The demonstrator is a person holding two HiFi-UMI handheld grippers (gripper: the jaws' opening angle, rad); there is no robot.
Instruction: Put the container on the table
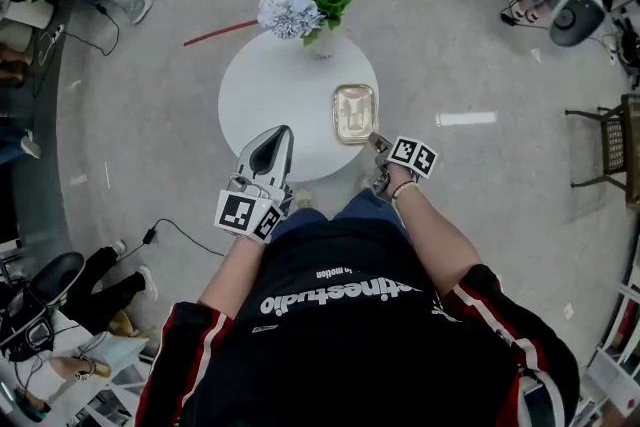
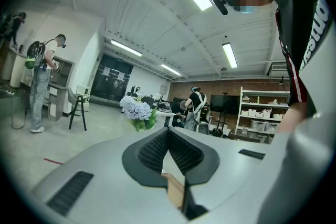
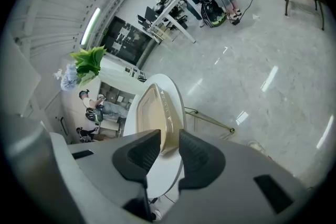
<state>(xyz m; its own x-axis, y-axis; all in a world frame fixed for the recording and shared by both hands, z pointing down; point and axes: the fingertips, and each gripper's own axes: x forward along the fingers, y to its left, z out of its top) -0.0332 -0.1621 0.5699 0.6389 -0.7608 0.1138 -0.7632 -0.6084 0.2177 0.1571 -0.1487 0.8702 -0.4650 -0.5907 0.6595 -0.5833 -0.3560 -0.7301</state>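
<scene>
A shallow beige container (image 1: 354, 113) lies flat on the right part of the round white table (image 1: 270, 95). My right gripper (image 1: 375, 143) is at its near corner. In the right gripper view the container (image 3: 151, 110) runs away from the jaws, and its near rim sits in the gap of the right gripper (image 3: 169, 136), whose pads stand apart from it: open. My left gripper (image 1: 275, 133) hovers over the table's near edge, apart from the container. Seen from its own camera, the left gripper (image 2: 168, 134) has its pads meeting at the tips, with nothing held.
A vase of pale blue flowers with green leaves (image 1: 300, 5) stands at the table's far edge. A red stick (image 1: 220, 33) lies on the floor behind it. People sit at the room's corners, a metal chair (image 1: 610, 150) stands at the right, and a cable (image 1: 175, 227) trails at the left.
</scene>
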